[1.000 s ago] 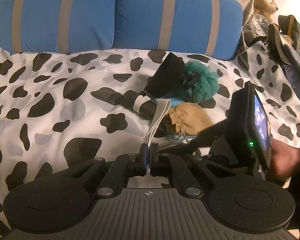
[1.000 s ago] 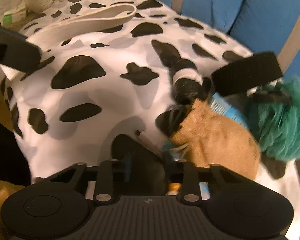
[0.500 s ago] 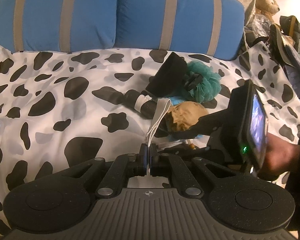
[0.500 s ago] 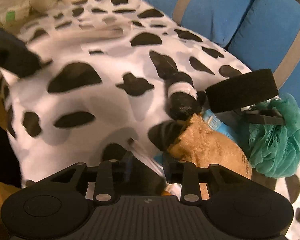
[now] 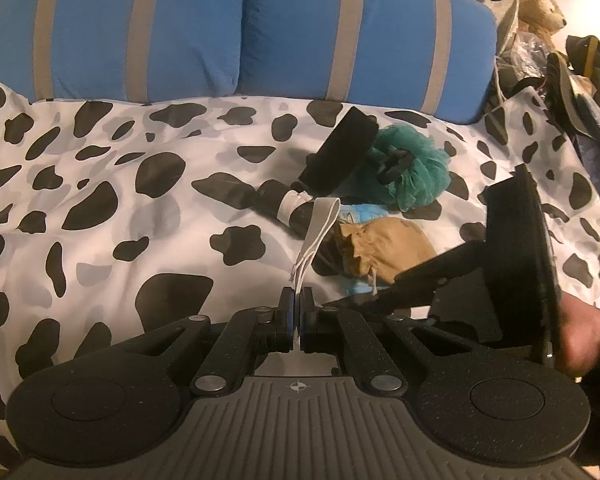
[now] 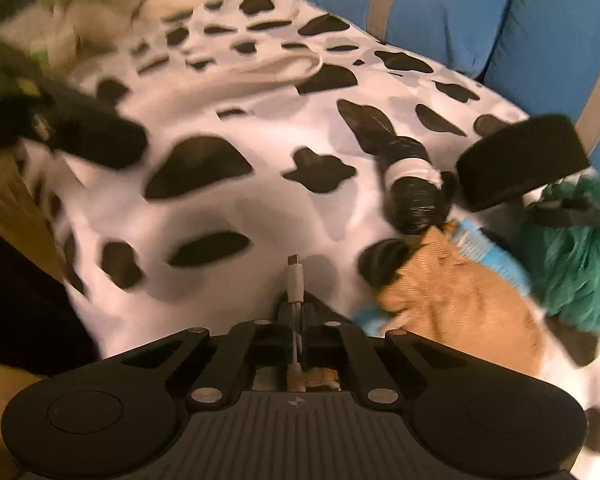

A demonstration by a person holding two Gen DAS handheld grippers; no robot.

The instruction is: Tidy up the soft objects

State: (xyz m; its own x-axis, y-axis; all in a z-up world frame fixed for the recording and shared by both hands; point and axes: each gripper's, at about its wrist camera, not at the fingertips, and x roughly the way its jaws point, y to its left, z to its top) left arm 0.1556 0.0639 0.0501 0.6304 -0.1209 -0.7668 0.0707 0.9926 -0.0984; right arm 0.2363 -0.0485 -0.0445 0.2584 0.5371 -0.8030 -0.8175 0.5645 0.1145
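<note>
Surface: cow-print cover (image 5: 148,216), white with black patches, spread flat; two blue cushions with grey stripes (image 5: 236,32) stand along its far edge.
Left gripper (image 5: 297,312): jaws closed on the end of a white band (image 5: 318,232); the band runs up from the pads and away over the cover toward the pile.
Right gripper (image 6: 296,320): jaws have just been closing and now pinch a thin white cable with a plug end (image 6: 294,276); the plug points forward past the fingertips, above the cover.
Right gripper seen from the left camera: its black body (image 5: 516,264) sits at the right, with a hand (image 5: 584,340) behind it.
Soft pile: grouped right of centre on the cover, items touching one another.
Pile, item one: tan drawstring pouch (image 5: 384,252), nearest the grippers, lying over something light blue (image 5: 360,214).
Pile, item two: black roll with a white wrap round its middle (image 5: 288,208), just left of the pouch.
Pile, item three: black foam block (image 5: 340,156), tilted, leaning behind the roll.
Pile, item four: teal mesh puff (image 5: 416,172), right of the block, a black clip on it.
Background right: brown teddy bear (image 5: 540,4) above a heap of bags.
Right camera picture: blurred.
</note>
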